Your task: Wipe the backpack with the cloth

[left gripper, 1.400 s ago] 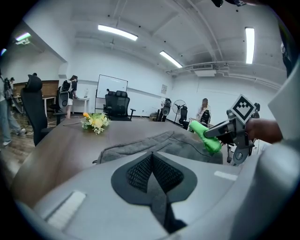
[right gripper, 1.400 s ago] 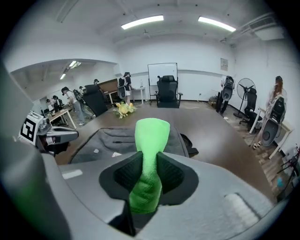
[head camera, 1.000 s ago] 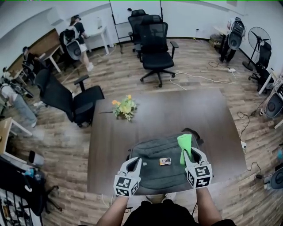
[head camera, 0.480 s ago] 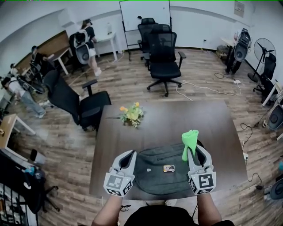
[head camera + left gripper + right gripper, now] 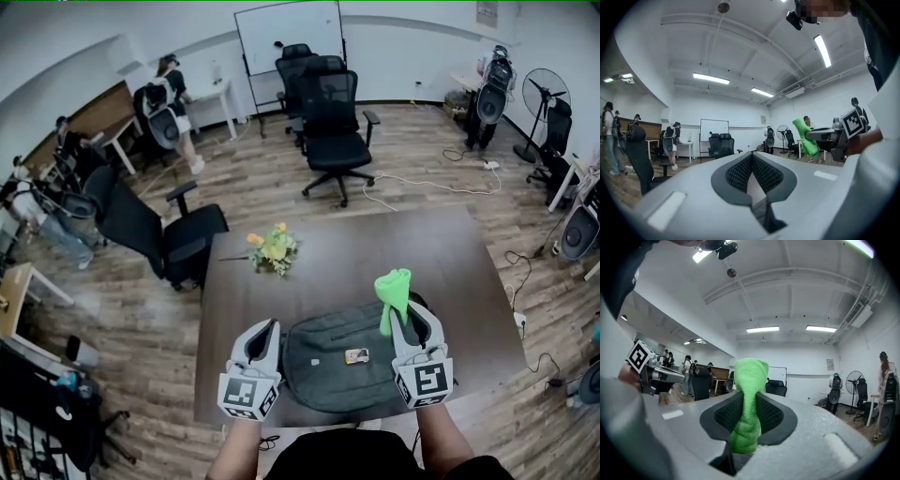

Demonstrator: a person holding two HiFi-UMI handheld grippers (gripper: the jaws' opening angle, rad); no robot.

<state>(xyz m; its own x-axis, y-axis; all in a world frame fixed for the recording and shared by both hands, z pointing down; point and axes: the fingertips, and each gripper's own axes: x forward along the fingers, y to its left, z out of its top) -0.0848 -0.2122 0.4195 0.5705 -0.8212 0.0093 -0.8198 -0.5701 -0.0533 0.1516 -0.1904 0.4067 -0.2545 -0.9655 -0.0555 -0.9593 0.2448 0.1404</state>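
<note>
A dark grey backpack lies flat on the brown table near its front edge, with a small orange tag on top. My right gripper is held over the backpack's right side, shut on a bright green cloth that sticks up past the jaw tips. The right gripper view shows the cloth pinched between the pads of that gripper. My left gripper hovers at the backpack's left edge. In its own view the left gripper is shut with nothing in it.
A small bunch of yellow flowers lies on the table's far left. Black office chairs stand behind and to the left of the table. People work at desks along the far left wall. A whiteboard and a fan stand at the back.
Both grippers have risen off the backpack and point level into the room. The right gripper has carried the green cloth up with it. The left gripper has drifted left.
</note>
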